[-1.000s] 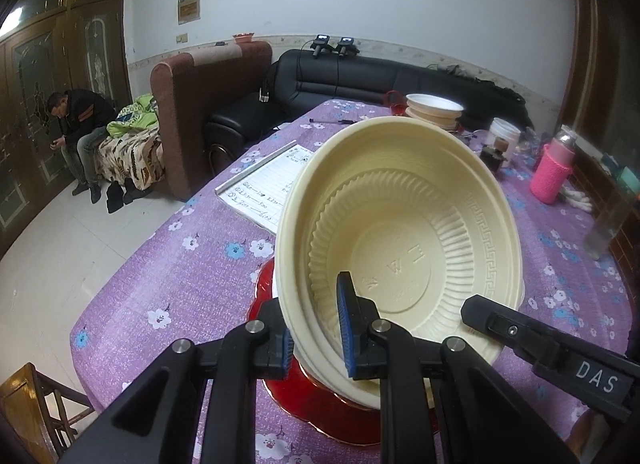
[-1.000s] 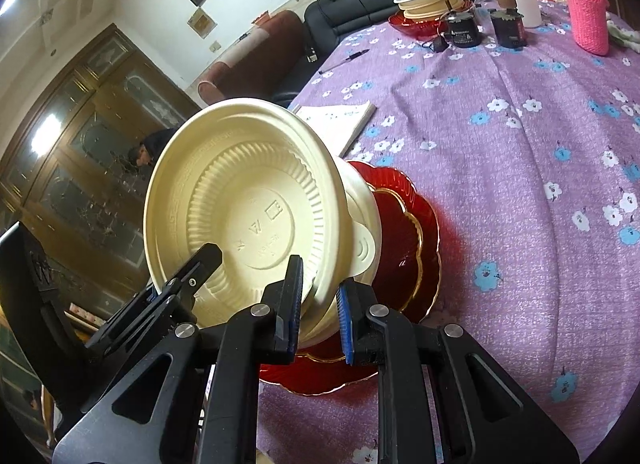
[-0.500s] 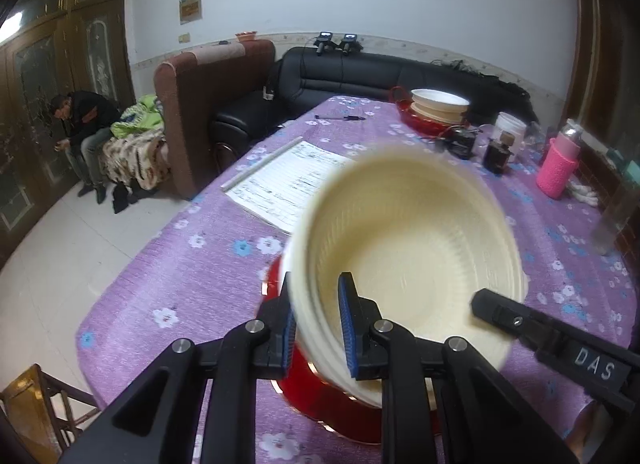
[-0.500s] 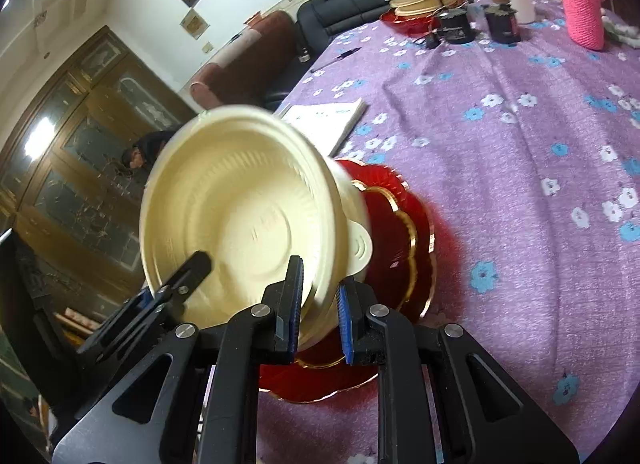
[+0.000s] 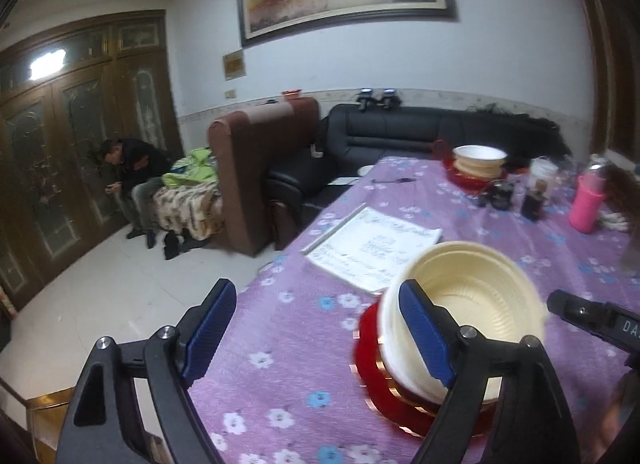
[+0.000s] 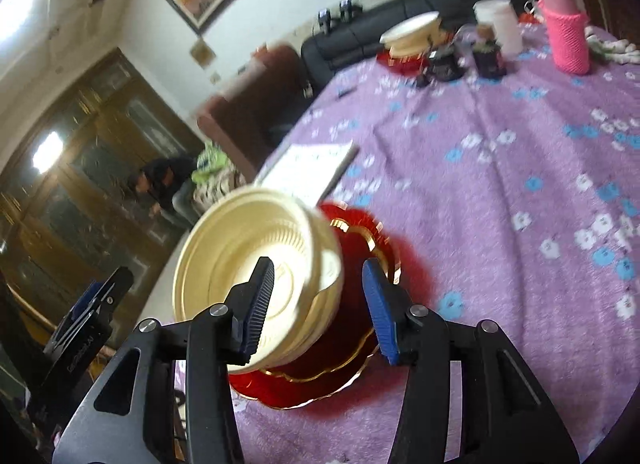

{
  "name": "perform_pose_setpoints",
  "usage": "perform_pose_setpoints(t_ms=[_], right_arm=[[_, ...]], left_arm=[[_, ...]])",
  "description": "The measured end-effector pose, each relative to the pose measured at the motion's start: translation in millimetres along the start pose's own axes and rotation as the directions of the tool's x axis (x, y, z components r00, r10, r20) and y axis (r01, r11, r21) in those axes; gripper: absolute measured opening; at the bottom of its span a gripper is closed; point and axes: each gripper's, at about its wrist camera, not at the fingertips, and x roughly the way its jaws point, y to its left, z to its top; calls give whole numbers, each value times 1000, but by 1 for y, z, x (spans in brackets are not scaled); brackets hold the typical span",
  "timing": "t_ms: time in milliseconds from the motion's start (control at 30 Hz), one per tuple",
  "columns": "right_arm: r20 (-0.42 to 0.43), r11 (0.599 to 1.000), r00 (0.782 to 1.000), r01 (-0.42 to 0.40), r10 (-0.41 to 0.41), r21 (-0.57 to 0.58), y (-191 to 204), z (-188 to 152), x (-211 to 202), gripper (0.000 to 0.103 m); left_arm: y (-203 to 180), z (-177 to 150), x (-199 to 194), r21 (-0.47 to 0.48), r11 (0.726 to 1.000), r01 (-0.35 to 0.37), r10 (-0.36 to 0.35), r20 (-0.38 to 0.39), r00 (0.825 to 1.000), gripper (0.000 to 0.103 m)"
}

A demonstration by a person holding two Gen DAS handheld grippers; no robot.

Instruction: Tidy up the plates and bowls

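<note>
The cream bowls (image 5: 468,304) sit nested on the red plates (image 5: 384,388), near the table's (image 5: 304,364) near edge and toward its left side, with the open notebook (image 5: 376,252) just beyond them. The top bowl is blurred and looks tilted in the right wrist view, its mouth leaning toward the left edge; whether it has come to rest I cannot tell.

The left gripper (image 5: 320,334) is opening, its jaws wide apart. Only its right pad stands in front of the bowls' left wall; the left pad hangs over bare cloth, so the stack lies off to the right of this gripper's centre line, not squarely between the jaws. No pad appears to press on the rim.

The right gripper (image 6: 318,304) is also opening, less widely. The bowls' right rim (image 6: 256,264) lies between its jaws, nearer the left pad, and a gap shows on both sides, so it grips nothing.

The two grippers flank the stack from opposite sides, the left one's tip visible low at the left of the right wrist view. A second stack of bowls and plates (image 5: 478,161) stands well apart near the far edge. As I judge it, the right gripper is better lined up with the near stack for any next grasp.
</note>
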Motion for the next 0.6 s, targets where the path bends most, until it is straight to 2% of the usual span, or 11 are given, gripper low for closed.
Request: perform_pose_setpoints(t_ms=[67,200,400,600], right_arm=[[41,1000,999,-13,14,-17,-2,0,-12,47],[105,995,994,-24,34,-95,5,-3,-33,47],[131,979,988,-58,84,-196,21,-13,-47,47],[95,972,991,-71,94,-226,28,-22,-40,47]], left_arm=[[-8,1,-1,-7,998,65,-65,-14,998,85],[-25,0,-5,17,994,110,-110,-21,994,87],[-41,-3,-13,40,996,80,-80,-11,997,88],[-38,-3,-14,13,999,50,-50,-18,999,88]])
